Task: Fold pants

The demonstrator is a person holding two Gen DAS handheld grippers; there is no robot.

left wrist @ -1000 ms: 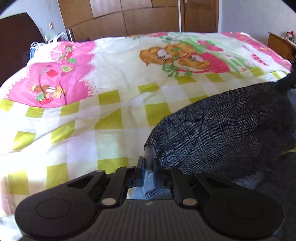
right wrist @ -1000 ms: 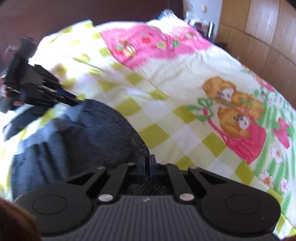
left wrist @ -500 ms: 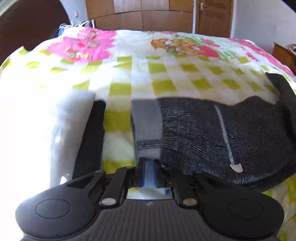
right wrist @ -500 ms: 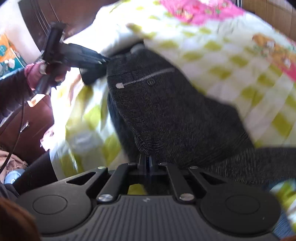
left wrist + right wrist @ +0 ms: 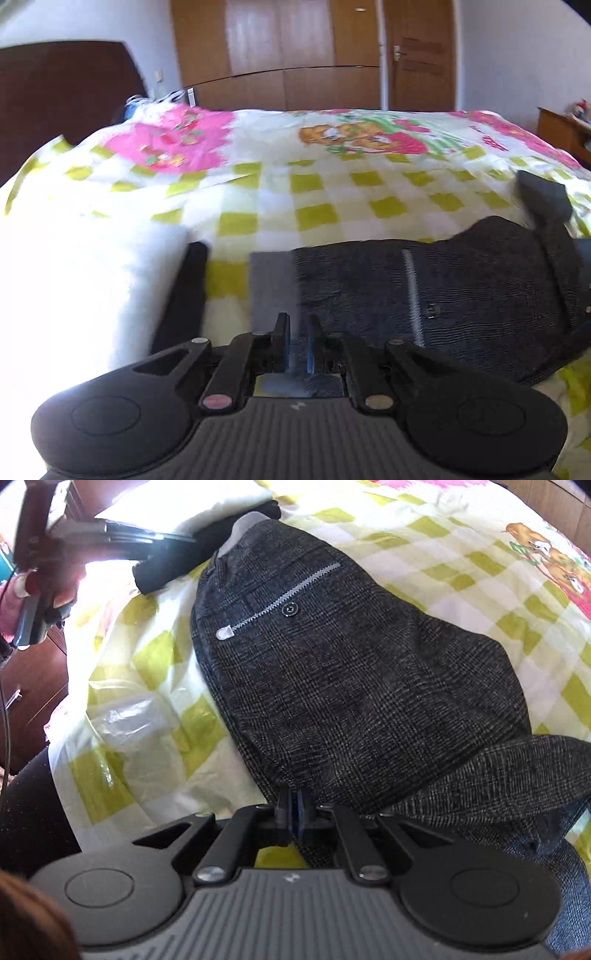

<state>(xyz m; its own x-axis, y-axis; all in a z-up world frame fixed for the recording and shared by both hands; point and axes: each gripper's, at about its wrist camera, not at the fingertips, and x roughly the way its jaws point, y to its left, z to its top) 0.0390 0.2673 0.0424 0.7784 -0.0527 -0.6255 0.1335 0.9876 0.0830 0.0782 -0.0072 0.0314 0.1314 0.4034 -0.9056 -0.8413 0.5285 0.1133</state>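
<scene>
Item: dark checked pants (image 5: 354, 672) spread on bed (image 5: 332, 192) ahead of both units; left hand-held gripper (image 5: 297, 343) and right hand-held gripper (image 5: 293, 812) each clamped on fabric edge; advise keeping edges taut and aligned.

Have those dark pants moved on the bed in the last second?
Yes. The pants were bunched up off the checked bedspread a second ago; now they lie spread flat on it, pocket up.
</scene>
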